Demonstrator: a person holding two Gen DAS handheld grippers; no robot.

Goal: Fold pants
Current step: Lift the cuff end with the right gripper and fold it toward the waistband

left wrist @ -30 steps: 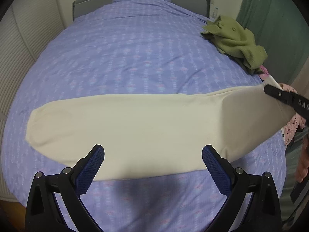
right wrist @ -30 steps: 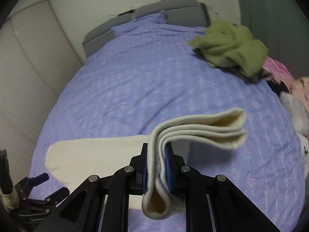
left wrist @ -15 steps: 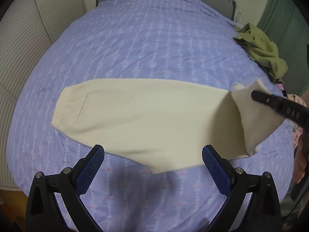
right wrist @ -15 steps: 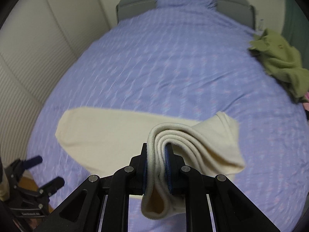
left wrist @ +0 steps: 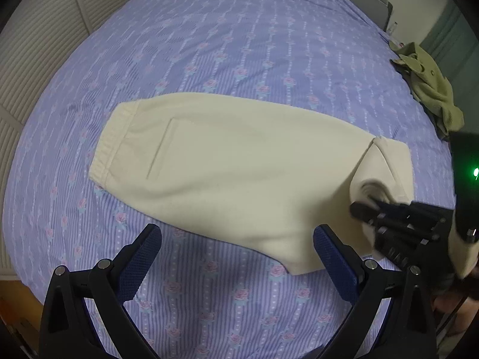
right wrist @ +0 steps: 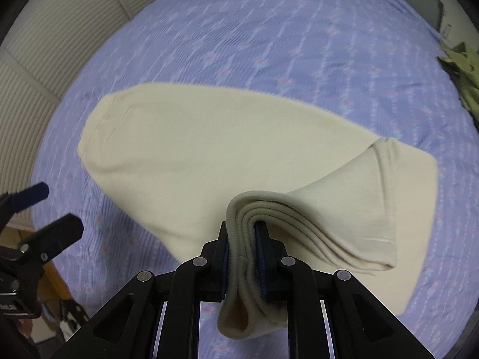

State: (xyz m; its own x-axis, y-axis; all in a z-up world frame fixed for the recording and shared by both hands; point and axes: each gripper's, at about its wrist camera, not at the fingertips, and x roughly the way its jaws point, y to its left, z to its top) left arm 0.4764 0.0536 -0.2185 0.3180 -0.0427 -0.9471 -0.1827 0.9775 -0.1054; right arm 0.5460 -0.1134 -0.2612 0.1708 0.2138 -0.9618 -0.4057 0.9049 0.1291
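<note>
Cream fleece pants point(left wrist: 239, 161) lie flat across a bed.
Soft and thick, with a ribbed waistband and stitched pocket, they rest on a lilac floral-striped bedsheet point(left wrist: 239, 45) beside slatted wall panels. Right gripper point(right wrist: 244, 239) fingers pinch the bunched ribbed cuffs, layers seen only in its view. Left gripper point(left wrist: 236, 257) fingers stand spread, empty. An olive garment point(left wrist: 431, 89) sits aside.

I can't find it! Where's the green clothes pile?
In the left wrist view the green clothes pile sits at the far right edge of the bed, beyond the cream pants and apart from them.
</note>
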